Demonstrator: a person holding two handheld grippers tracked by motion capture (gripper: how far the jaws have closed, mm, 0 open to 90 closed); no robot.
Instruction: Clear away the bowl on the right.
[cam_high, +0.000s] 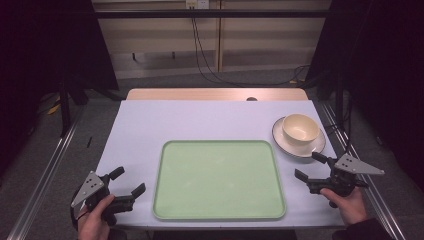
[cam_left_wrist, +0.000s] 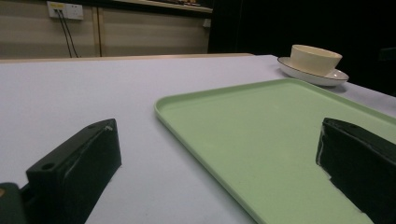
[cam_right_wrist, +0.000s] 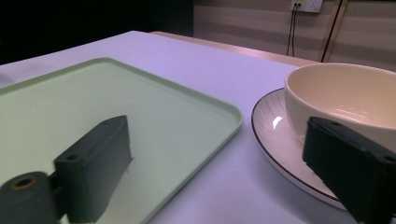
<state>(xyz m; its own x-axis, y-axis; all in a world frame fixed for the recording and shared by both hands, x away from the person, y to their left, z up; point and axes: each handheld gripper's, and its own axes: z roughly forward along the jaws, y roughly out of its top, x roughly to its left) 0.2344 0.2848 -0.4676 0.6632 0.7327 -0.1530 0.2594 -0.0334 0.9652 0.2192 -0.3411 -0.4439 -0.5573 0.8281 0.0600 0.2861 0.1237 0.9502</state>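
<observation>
Bowl on saucer just beyond right gripper, jaws spread, empty (left gripper far side of tray, also spread).

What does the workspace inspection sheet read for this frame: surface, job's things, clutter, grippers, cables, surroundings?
Surface: pale table, flat.
Job's things: cream bowl on a plate at far right; green tray in the middle, bare.
Clutter: nothing seen.
Grippers: left gripper open by the tray's left edge; right gripper open, near the plate, touching nothing.
Cables: black cables hang down the back wall.
Surroundings: dark curtains at both sides, metal rails beside the table.
</observation>
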